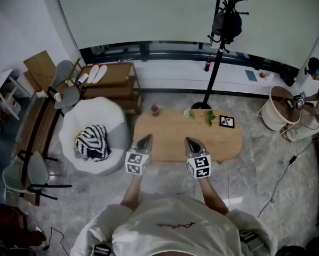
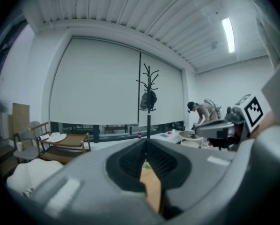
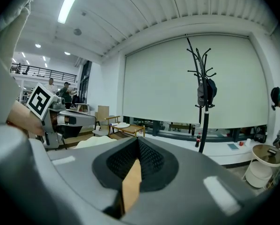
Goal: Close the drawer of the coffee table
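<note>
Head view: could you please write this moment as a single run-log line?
left tool: shut, empty | right tool: shut, empty | both held over near side of oval light-wood coffee table | drawer: not visible

Inspected: the left gripper (image 1: pixel 144 141) has tapered grey moulded jaws lined with black dimpled pads (image 2: pixel 130 164). Directly behind them sits a white cube with black square markers (image 1: pixel 137 162). The right gripper (image 1: pixel 193 143) is of the same build, with a matching marker cube (image 1: pixel 199 166). Behind both tongs: a pale cream short-sleeved T-shirt (image 1: pixel 170 236), small red script (image 1: pixel 175 225) on it.
</note>
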Demonstrator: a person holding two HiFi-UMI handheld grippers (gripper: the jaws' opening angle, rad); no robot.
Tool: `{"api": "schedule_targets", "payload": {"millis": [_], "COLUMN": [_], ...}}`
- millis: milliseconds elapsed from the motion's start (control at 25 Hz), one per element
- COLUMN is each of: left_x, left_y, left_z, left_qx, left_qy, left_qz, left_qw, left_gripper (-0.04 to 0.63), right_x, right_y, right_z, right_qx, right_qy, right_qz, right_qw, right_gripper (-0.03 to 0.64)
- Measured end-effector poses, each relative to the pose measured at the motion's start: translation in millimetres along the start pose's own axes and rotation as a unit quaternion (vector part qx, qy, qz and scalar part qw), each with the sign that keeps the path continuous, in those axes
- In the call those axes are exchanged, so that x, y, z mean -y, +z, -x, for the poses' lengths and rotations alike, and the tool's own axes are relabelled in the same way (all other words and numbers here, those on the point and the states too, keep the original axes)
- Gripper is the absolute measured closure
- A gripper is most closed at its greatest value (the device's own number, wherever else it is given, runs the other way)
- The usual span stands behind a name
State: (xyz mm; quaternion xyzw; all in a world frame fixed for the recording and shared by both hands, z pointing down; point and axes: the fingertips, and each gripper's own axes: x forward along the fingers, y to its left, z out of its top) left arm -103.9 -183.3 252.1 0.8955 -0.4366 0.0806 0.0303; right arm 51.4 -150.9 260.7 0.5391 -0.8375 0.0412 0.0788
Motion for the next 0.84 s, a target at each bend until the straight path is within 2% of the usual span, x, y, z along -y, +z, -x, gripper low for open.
{"api": "schedule_targets", "payload": {"millis": [840], "left_x": [10], "left_y": [-3], "left_z": [-11], "left_qx": [-0.010], "left_qy": [-0.002], "left_qz": [-0.003], "left_qw": [0.9999], "left_gripper": [0.594], "right_x": [14], "right_y": [-7], "right_z": [-5], "right_qx": [-0.006], "right_qy": [0.007], "right_qz": [0.000], "right_qw": [1.000], "right_gripper": [0.612]}}
